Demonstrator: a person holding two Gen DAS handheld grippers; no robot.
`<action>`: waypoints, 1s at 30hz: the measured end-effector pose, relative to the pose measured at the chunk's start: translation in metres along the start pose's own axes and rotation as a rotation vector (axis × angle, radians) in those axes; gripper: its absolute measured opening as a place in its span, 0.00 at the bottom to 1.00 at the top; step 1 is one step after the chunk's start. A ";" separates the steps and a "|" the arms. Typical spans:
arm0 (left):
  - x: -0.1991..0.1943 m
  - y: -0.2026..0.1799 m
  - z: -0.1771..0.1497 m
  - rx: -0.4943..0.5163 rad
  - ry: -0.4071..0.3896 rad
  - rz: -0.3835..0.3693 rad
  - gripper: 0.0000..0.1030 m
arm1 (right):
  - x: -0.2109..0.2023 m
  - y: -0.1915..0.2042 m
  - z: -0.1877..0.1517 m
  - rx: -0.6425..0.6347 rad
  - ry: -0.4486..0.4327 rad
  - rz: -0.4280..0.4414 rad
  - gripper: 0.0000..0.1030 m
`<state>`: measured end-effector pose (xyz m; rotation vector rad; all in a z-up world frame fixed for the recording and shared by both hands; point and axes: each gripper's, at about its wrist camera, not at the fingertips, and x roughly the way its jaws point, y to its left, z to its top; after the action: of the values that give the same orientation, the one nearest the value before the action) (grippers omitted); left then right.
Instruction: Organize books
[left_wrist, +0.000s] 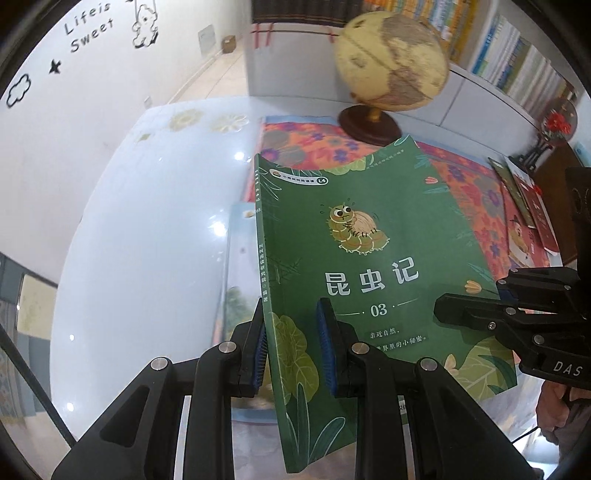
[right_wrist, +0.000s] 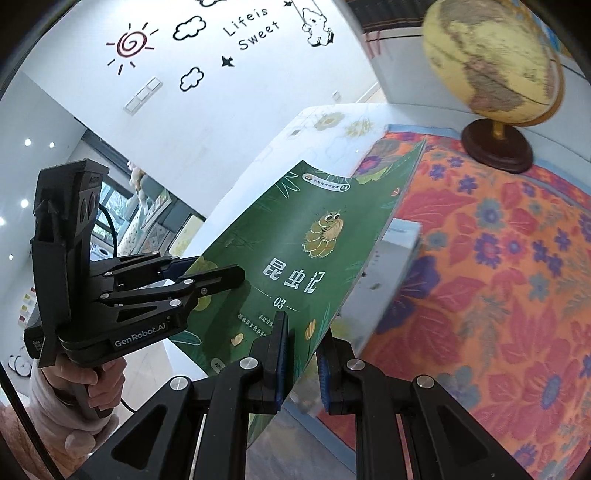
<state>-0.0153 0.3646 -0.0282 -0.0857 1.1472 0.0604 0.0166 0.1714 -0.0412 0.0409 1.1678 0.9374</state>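
my left gripper (left_wrist: 293, 347) and right gripper (right_wrist: 301, 362) both clamp the green book (left_wrist: 354, 266), held tilted above the glossy table (left_wrist: 147, 229) and floral mat (right_wrist: 498, 295). a pale book (right_wrist: 384, 280) beneath is mostly hidden. globe (left_wrist: 391, 62) stands near the far edge; bare tabletop on the left.

The white wall (right_wrist: 207, 110) has a drawn sun (right_wrist: 130, 43), clouds and the words "Life is Sweet". A globe (left_wrist: 391, 62) stands on the flowery cloth (right_wrist: 498, 266). Shelves (left_wrist: 517, 66) are behind it.
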 end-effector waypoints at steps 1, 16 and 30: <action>0.002 0.003 0.000 -0.004 0.002 0.000 0.21 | 0.005 0.002 0.001 -0.001 0.005 0.000 0.13; 0.041 0.028 -0.016 -0.050 0.060 -0.038 0.21 | 0.048 -0.003 -0.004 0.052 0.067 -0.019 0.13; 0.074 0.041 -0.033 -0.098 0.123 -0.036 0.26 | 0.084 -0.037 -0.027 0.229 0.097 0.001 0.15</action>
<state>-0.0188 0.4021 -0.1108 -0.1988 1.2653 0.0805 0.0241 0.1902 -0.1345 0.1823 1.3618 0.8104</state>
